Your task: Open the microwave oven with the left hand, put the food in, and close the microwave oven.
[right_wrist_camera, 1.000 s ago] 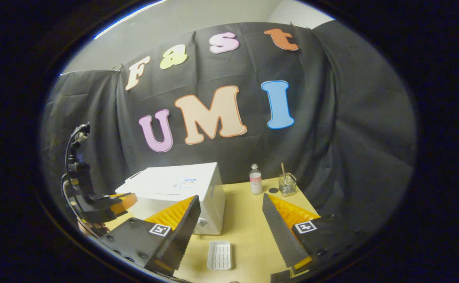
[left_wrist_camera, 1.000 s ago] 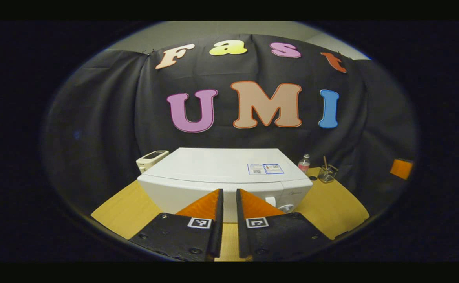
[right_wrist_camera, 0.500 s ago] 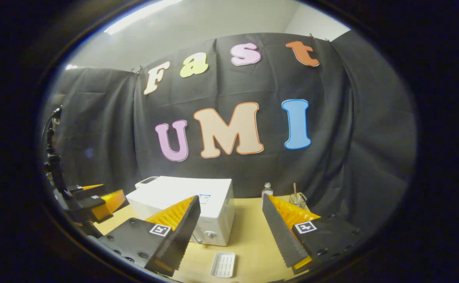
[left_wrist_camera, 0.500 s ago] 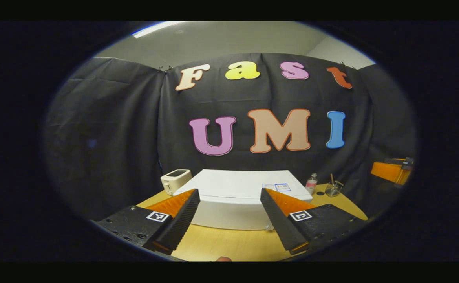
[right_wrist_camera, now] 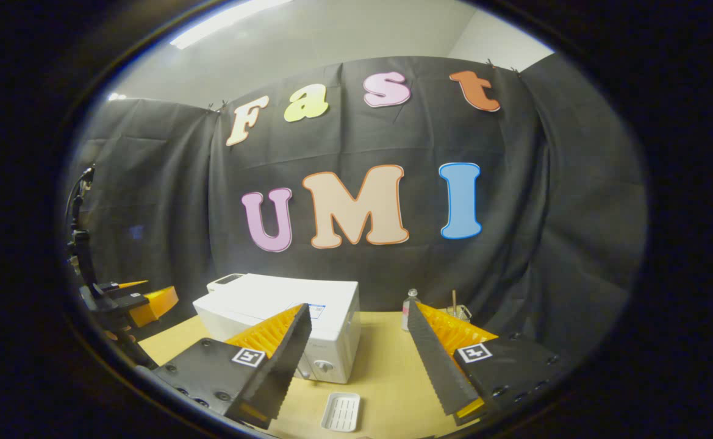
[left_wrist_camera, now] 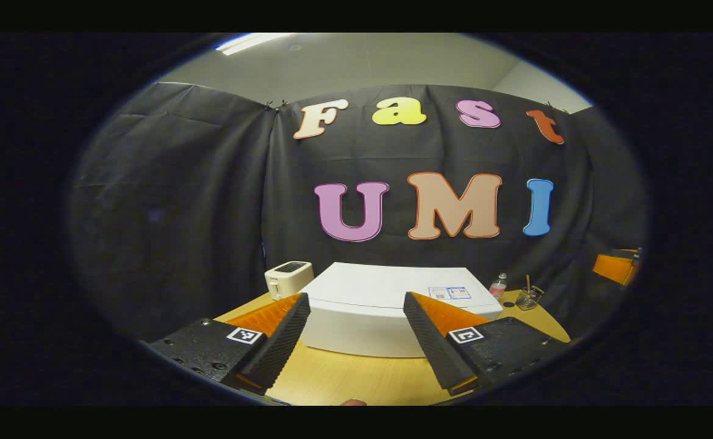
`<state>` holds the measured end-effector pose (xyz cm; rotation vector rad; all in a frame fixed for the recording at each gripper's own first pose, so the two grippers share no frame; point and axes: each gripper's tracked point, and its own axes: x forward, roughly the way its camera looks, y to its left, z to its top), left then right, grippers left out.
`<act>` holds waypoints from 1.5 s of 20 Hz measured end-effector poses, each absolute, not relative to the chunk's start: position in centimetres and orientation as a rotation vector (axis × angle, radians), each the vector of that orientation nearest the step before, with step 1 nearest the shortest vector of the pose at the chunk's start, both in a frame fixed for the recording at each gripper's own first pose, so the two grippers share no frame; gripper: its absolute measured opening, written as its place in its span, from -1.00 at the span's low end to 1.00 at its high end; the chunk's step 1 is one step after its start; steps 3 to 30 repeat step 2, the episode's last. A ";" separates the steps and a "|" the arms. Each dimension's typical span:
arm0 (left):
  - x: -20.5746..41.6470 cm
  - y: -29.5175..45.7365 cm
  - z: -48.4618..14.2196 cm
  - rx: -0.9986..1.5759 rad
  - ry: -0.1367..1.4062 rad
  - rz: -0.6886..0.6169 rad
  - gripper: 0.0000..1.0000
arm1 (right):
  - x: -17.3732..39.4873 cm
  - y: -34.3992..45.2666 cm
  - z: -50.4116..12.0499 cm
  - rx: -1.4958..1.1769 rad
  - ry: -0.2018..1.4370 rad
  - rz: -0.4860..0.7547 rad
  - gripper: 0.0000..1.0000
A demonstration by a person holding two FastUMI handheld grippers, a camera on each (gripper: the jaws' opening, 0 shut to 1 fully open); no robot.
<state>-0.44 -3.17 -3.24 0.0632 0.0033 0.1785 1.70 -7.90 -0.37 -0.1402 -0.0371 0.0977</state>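
Note:
A white microwave oven (left_wrist_camera: 386,308) stands on the wooden table (left_wrist_camera: 356,381) with its door shut. In the left gripper view my left gripper (left_wrist_camera: 356,326) is open, well short of the oven's front and above the table. The right gripper view has the oven (right_wrist_camera: 298,314) at the left, its knob on the front panel. A small white tray (right_wrist_camera: 341,411) lies on the table before the oven. My right gripper (right_wrist_camera: 359,341) is open and empty above that tray. The left gripper (right_wrist_camera: 139,296) appears far off at the left edge of the right gripper view.
A small white appliance (left_wrist_camera: 288,277) sits left of the oven. A little bottle (left_wrist_camera: 498,285) and a glass jar with a stick (left_wrist_camera: 524,297) stand behind the oven's right side. The table's front edge lies just below both grippers.
The left gripper went from shut to open and drew back from the oven, tilting upward. The right gripper also pulled back and tilted up, staying open.

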 end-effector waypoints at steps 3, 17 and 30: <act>-0.1 -3.1 -3.6 0.074 0.007 0.182 0.90 | 1.8 -7.7 -0.7 -0.149 -0.033 0.100 0.96; -0.1 -3.1 -3.6 0.074 0.007 0.182 0.90 | 1.8 -7.7 -0.7 -0.149 -0.033 0.100 0.96; -0.1 -3.1 -3.6 0.074 0.007 0.182 0.90 | 1.8 -7.7 -0.7 -0.149 -0.033 0.100 0.96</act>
